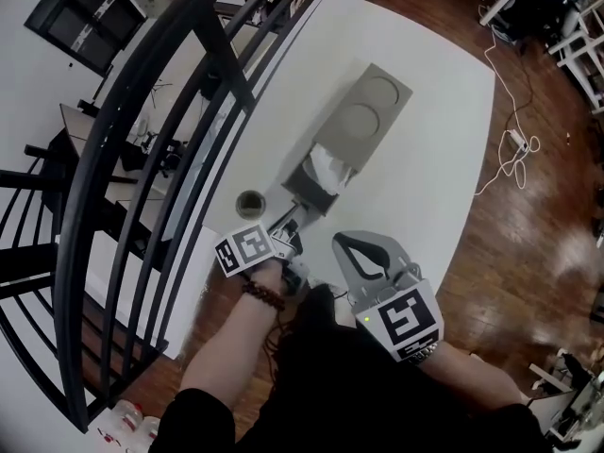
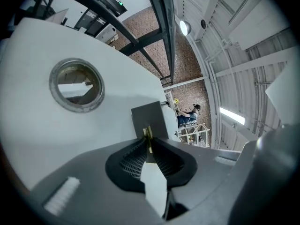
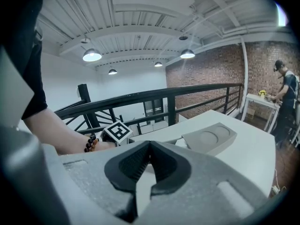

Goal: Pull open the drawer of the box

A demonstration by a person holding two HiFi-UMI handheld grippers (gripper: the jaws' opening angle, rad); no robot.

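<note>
My left tongs [image 2: 149, 139] are clenched on the thin yellowish pull [image 2: 148, 133] on the grey front of the drawer [image 1: 316, 182]. The drawer sticks out of the near end of the grey box [image 1: 363, 111], and something white shows inside it. The box lies on the white desk [image 1: 434, 140] and runs from the tongs toward the far right. A round metal-rimmed hole [image 1: 251, 204] sits in the desk just left of the drawer. My right tongs [image 3: 149, 146] are closed on nothing. They hang nearer to me, right of the left pair and apart from the box.
</note>
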